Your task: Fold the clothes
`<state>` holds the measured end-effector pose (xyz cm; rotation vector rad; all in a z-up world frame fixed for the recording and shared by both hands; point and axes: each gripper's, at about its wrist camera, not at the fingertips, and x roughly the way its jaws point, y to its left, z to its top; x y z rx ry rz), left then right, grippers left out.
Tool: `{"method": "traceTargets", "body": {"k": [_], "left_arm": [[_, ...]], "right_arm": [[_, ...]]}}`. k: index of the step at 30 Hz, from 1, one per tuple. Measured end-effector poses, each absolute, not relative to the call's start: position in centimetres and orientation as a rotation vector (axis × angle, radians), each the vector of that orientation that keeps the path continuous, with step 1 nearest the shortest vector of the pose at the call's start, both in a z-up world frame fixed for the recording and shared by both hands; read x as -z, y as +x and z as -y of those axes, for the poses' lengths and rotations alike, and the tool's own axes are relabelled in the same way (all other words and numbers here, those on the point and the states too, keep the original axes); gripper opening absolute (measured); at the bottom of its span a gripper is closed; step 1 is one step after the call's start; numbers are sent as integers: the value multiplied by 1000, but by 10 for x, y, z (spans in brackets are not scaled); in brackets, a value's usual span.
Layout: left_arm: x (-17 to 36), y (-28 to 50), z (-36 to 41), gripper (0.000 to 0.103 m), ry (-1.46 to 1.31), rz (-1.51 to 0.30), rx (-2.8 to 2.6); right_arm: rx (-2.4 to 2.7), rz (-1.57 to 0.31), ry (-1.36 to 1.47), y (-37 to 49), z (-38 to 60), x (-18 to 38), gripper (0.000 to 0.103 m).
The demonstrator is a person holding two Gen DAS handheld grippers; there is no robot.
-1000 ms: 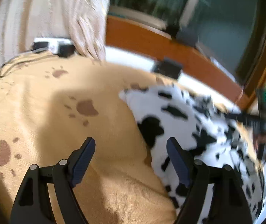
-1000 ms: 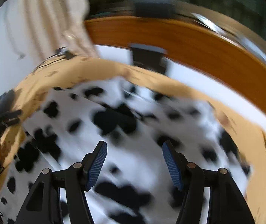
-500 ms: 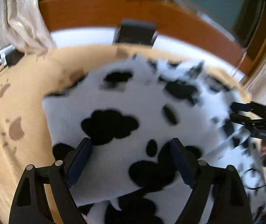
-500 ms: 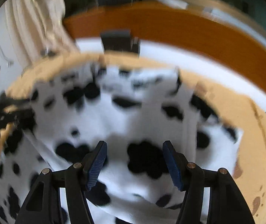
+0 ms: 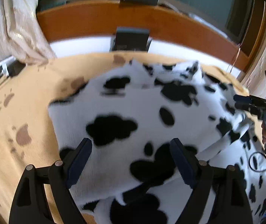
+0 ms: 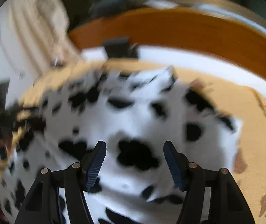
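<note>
A white fleece garment with black cow patches (image 5: 133,100) lies spread on a tan paw-print blanket (image 5: 21,97); one layer is folded over another near the front. My left gripper (image 5: 131,158) hovers over the garment's near left part, open, with nothing between its blue pads. At the right edge of the left wrist view a hand holds my right gripper (image 5: 252,106) just above the garment's right side. In the blurred right wrist view the right gripper (image 6: 134,163) is open above a black patch of the garment (image 6: 151,115), and the left gripper (image 6: 2,119) shows as a dark smear on the left.
An orange wooden bed frame (image 5: 99,20) curves behind the blanket, with a white sheet strip below it. A dark box (image 5: 131,39) stands at the blanket's far edge. A cream curtain (image 5: 15,28) hangs at left above a white and black plug block (image 5: 6,70).
The left wrist view has swung from the bare blanket to over the garment, and its jaws stand a little wider. The right wrist view has shifted, showing the garment's right edge and more blanket.
</note>
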<state>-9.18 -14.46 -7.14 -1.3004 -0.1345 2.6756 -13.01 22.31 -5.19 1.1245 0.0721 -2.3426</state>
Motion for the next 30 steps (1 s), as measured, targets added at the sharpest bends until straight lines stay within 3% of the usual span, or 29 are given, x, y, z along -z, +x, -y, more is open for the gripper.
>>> {"method": "traceTargets", "body": {"k": [7, 10, 14, 21, 30], "left_arm": [[93, -136, 147, 96, -1421, 262, -2661], [103, -137, 148, 99, -1405, 236, -2680], [109, -128, 138, 100, -1368, 68, -2704], [110, -126, 142, 101, -1338, 90, -2707], [90, -105, 142, 102, -1337, 83, -2720]], "right_arm": [[2252, 169, 1125, -167, -227, 46, 66], [2221, 133, 1181, -176, -214, 64, 66], [2240, 100, 1194, -185, -213, 84, 66], [2355, -306, 1092, -158, -179, 92, 68], [2424, -286, 1084, -132, -191, 61, 70]]}}
